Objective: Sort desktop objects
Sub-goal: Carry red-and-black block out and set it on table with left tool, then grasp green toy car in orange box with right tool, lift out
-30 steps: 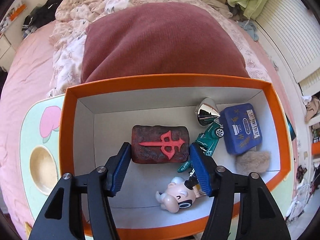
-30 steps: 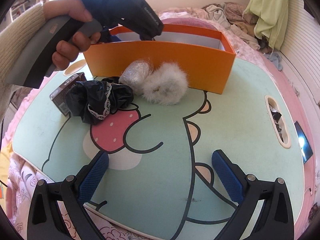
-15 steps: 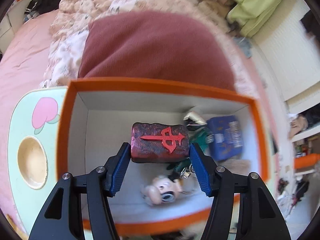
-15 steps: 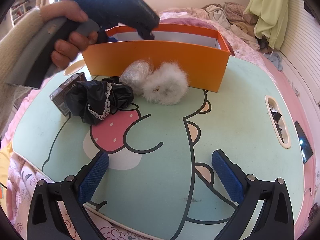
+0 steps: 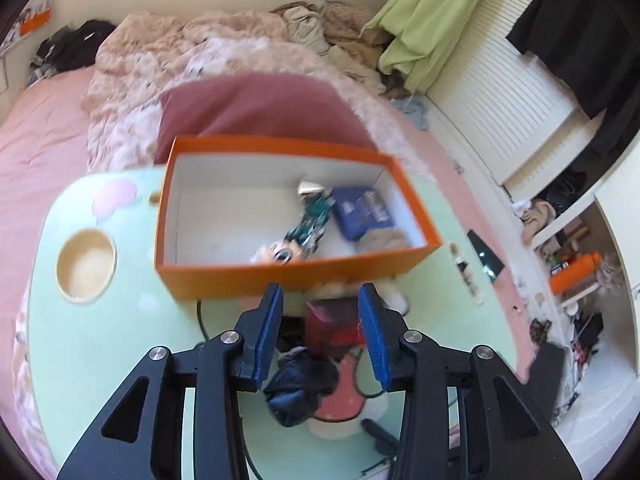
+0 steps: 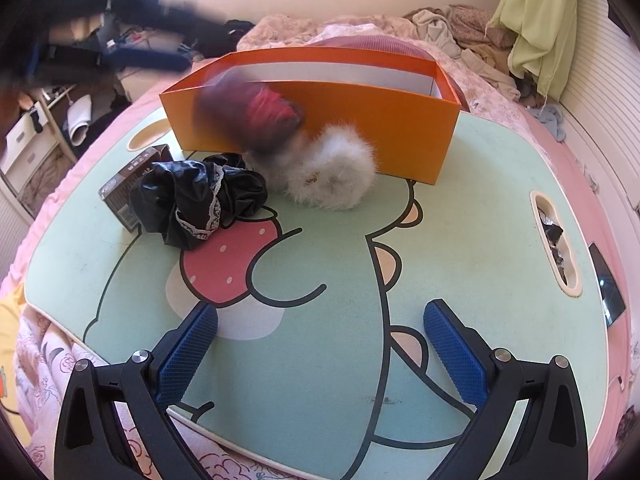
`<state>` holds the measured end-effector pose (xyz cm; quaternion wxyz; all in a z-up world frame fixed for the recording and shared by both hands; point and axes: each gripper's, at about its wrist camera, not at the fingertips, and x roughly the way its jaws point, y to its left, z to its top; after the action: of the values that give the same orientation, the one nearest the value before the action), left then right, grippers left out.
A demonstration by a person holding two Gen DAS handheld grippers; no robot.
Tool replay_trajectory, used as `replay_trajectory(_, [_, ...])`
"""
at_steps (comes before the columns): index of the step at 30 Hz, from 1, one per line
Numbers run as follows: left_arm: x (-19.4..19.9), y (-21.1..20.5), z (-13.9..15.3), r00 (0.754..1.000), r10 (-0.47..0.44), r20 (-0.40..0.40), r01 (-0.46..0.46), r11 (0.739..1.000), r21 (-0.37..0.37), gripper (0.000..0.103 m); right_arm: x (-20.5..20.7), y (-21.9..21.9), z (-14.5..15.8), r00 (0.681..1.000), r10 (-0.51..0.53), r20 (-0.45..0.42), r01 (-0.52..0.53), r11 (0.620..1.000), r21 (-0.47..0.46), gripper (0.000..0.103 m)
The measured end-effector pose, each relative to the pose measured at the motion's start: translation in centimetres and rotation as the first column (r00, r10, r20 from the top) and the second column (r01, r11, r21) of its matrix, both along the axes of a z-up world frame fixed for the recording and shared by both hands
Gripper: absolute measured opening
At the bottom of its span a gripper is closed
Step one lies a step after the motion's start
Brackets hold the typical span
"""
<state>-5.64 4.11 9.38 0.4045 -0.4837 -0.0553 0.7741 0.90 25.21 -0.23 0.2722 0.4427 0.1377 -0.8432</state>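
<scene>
The dark red block with a red symbol is blurred in mid-air in front of the orange box, outside it, above the white fluffy ball. In the left wrist view the block lies below and between my left gripper's open fingers, not held. The orange box holds a blue tin, a green toy car, a silver cone and a small figure. My right gripper is open and empty over the mat.
A black lace-trimmed cloth and a small dark carton lie left of the fluffy ball on the green cartoon table mat. A cup recess sits left of the box. Bedding and a maroon pillow lie behind.
My left gripper pulled up and back out of the box. The red block left its fingers and is now outside the box's front wall, falling. My right gripper has not moved.
</scene>
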Motion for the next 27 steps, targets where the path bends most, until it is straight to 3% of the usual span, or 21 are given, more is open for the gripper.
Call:
replay_trajectory(4, [0.7, -1.4, -0.6, 0.999, 0.04, 0.018, -0.041, 0.995, 0.092, 0.041, 0.0, -0.1, 0.0, 1.0, 0.0, 0.001, 0.0, 1.0, -0.002, 0.103])
replay_trajectory(8, [3.1, -2.7, 0.1, 0.998, 0.037, -0.057, -0.031, 0.995, 0.096, 0.041, 0.0, 0.0, 0.0, 1.0, 0.0, 0.0, 0.0, 1.0, -0.001, 0.103])
replay_trajectory(10, [4.8, -3.9, 0.2, 0.995, 0.042, -0.094, -0.034, 0.996, 0.082, 0.046, 0.0, 0.0, 0.0, 1.0, -0.001, 0.001, 0.001, 1.0, -0.007, 0.103])
replay_trajectory(12, [6.5, -5.0, 0.0, 0.992, 0.054, -0.117, -0.048, 0.997, 0.055, 0.065, 0.0, 0.1, 0.0, 1.0, -0.004, 0.005, 0.004, 1.0, -0.019, 0.103])
replay_trajectory(14, [8.6, -5.9, -0.6, 0.986, 0.067, -0.153, -0.068, 0.998, 0.001, 0.076, -0.1, 0.3, 0.1, 1.0, -0.013, 0.009, 0.013, 0.999, -0.036, 0.103])
replay_trajectory(19, [11.9, -6.5, -4.3, 0.954, 0.095, -0.286, -0.149, 0.974, -0.17, 0.079, -0.8, 1.6, 0.4, 0.997, -0.067, 0.026, 0.069, 0.993, -0.1, 0.103])
replay_trajectory(22, [10.7, -5.4, -7.5, 0.964, 0.082, -0.253, -0.152, 0.951, -0.268, 0.08, -1.5, 2.5, 0.6, 0.994, -0.103, 0.037, 0.107, 0.986, -0.129, 0.103])
replay_trajectory(23, [10.4, -5.5, -7.9, 0.964, 0.096, -0.249, -0.155, 0.961, -0.23, 0.084, -1.7, 2.7, 0.6, 0.993, -0.111, 0.041, 0.116, 0.984, -0.135, 0.103])
replay_trajectory(27, [9.2, -5.0, -8.6, 0.961, 0.119, -0.25, -0.18, 0.955, -0.237, 0.103, -1.9, 3.1, 0.7, 0.993, -0.114, 0.042, 0.119, 0.982, -0.146, 0.103])
